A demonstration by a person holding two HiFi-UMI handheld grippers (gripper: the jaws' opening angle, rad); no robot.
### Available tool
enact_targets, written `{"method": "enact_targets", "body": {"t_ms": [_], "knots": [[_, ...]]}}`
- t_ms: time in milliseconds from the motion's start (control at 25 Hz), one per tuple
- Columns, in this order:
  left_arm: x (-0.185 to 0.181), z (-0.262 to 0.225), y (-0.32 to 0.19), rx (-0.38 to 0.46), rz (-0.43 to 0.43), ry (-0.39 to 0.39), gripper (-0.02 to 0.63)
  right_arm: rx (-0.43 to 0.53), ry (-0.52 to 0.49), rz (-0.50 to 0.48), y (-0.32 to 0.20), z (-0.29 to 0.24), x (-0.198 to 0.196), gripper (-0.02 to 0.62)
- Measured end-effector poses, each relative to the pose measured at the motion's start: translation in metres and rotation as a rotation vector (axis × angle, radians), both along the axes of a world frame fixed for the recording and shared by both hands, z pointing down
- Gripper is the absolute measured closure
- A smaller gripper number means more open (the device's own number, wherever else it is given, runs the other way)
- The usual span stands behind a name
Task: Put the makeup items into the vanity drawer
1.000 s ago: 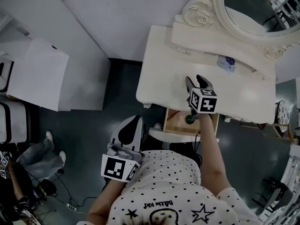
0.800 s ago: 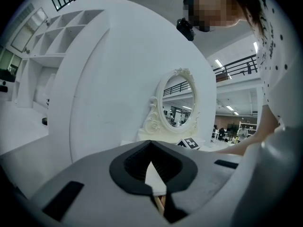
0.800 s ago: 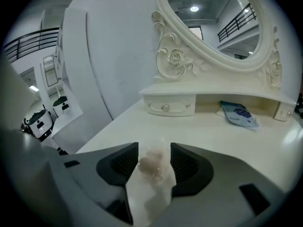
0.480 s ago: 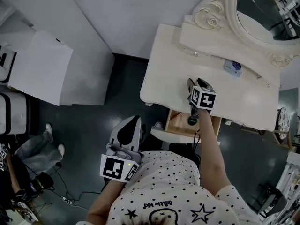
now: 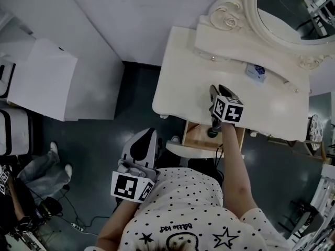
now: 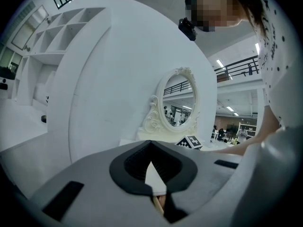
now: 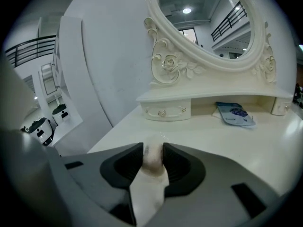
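Nearest the person's polka-dot shirt, the left gripper (image 5: 148, 135) is pointing away over the dark floor, left of the vanity, with its jaws together at the tips and nothing between them. Just beyond, the open wooden drawer (image 5: 196, 137) is sticking out from under the near edge of the cream vanity top (image 5: 180, 77). The right gripper (image 5: 220, 89) is reaching over that edge, angling down toward the tabletop. In the right gripper view its jaws have just been closing and are now clamping a small pale makeup item (image 7: 152, 159) from both sides. The item is sitting right between the pads. Its long axis seems to be running along the jaws, and its rounded end is pointing far, toward the mirror; what kind of item it is cannot be told. It is hanging over the near part of the tabletop, not in the drawer. Farther right, a blue packet (image 5: 256, 72) is lying flat under the raised shelf, with a small knobbed drawer (image 7: 163, 111) to its left. Beyond both, the ornate oval mirror (image 5: 293, 9) is standing at the back.
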State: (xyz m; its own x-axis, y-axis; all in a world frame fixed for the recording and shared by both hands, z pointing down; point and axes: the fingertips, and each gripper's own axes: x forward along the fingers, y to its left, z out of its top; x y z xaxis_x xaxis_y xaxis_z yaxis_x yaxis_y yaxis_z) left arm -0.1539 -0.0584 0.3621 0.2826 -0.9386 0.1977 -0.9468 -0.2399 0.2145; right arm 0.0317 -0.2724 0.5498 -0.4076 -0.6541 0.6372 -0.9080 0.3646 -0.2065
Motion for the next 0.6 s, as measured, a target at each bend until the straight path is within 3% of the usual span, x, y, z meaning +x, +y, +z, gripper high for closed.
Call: {"method": "enact_targets", "body": {"t_ms": [320, 600], "knots": [[0.014, -0.003, 0.001, 0.014, 0.051, 0.005, 0.611, 0.154, -0.116, 0.027, 0.032, -0.075, 0.018, 0.457], [0.028, -0.004, -0.002, 0.034, 0.109, 0.005, 0.611, 0.277, -0.192, 0.094, 0.079, -0.136, 0.056, 0.457]]}}
